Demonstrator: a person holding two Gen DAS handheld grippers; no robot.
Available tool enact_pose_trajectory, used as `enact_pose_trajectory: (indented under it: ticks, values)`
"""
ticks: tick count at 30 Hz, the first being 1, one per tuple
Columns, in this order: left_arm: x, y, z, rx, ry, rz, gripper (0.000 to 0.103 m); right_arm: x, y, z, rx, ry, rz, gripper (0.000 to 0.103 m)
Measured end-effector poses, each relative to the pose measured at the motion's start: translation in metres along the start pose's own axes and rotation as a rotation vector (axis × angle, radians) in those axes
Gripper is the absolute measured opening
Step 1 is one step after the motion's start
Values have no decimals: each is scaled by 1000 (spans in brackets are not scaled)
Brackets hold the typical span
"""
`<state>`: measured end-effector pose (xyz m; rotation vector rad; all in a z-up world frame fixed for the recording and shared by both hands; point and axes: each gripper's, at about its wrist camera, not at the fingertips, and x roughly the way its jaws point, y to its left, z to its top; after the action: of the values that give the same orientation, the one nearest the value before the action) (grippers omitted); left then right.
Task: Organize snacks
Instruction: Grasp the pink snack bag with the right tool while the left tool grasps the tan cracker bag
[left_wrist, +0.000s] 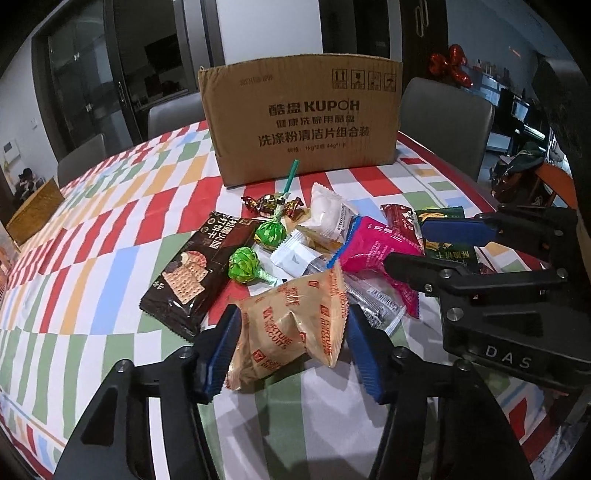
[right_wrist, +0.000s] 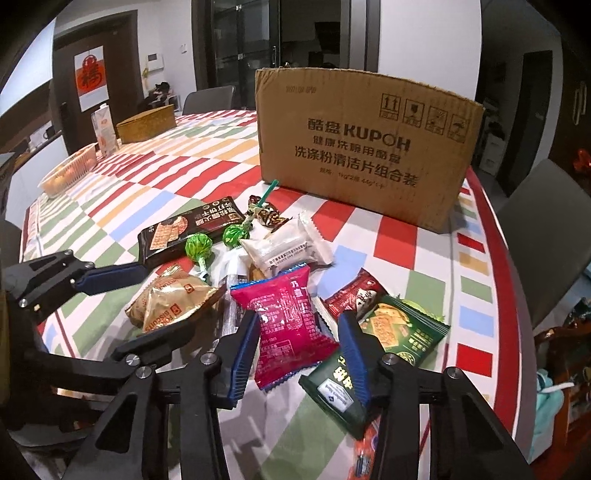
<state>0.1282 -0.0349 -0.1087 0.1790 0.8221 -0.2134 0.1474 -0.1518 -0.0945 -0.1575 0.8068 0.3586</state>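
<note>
- Snacks sit in a loose pile on the checked tablecloth (left_wrist: 110, 206), just in front of the cardboard box (left_wrist: 303, 122); box looks like the likely drop target, my guess.
- Left gripper (left_wrist: 291, 347): jaws wide, straddling the fortune biscuit bag (left_wrist: 291, 325). Blue pads sit either side of it; can't tell if they touch it yet. No squeeze on it that I can see.
- Right gripper (right_wrist: 299, 350): jaws wide too, around the lower end of the pink packet (right_wrist: 291, 325). Right finger sits over the green cracker pack (right_wrist: 388, 339), so a close could snag that as well.
- Step in hand, as I read it: both hands lining up a pick, one packet each.
- Left: bag is puffy and crinkly, so close on the body, not the flared seam, and gently or the biscuits crack.
- Right: shift the jaws a touch toward the pink packet's middle, clear of the green pack, before closing.
- Grippers are near each other over the pile; lift one at a time to avoid a clash.
- Watch the neighbours: clear-wrapped bar (left_wrist: 373, 299) lies just beside the biscuit bag, green lollipops (left_wrist: 242, 266) and dark cracker pack (left_wrist: 195, 273) close by. Lift straight up so nothing drags along.
- Box wall is tall; carry high enough to clear the rim.
</note>
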Motion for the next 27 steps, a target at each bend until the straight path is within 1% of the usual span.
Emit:
enact_pose_trajectory:
  ticks: [5,7,8,9,10,12,14,19,21,22,27]
  values:
    - [3,3,3,-13,0,-6,52,5,-1,5,5,13,20,44]
    - [2,5,3,-24,-7,-18,45,8,-2,7,9,22,26,44]
    - [2,7,4,-38,-8,-20,39,10,-2,9,8,27,28,44]
    - [2,9,5,-49,-5,-30,39,12,-1,8,5,34,27,42]
    - [3,11,5,-60,-1,-41,38,15,1,8,-1,47,28,37]
    - [3,14,5,-72,-1,-49,37,17,3,7,-12,56,23,37]
    - [2,15,4,-82,-1,-53,35,16,6,7,-15,53,10,35]
    - [-4,22,3,-131,-6,-82,32,8,7,6,15,46,12,33]
    - [-9,24,3,-147,-13,-89,28,3,8,5,26,37,8,32]
    - [-12,24,3,-149,-18,-89,26,0,8,5,33,29,6,32]
    - [-26,24,7,-149,-54,-95,25,-16,8,7,50,-10,-2,32]
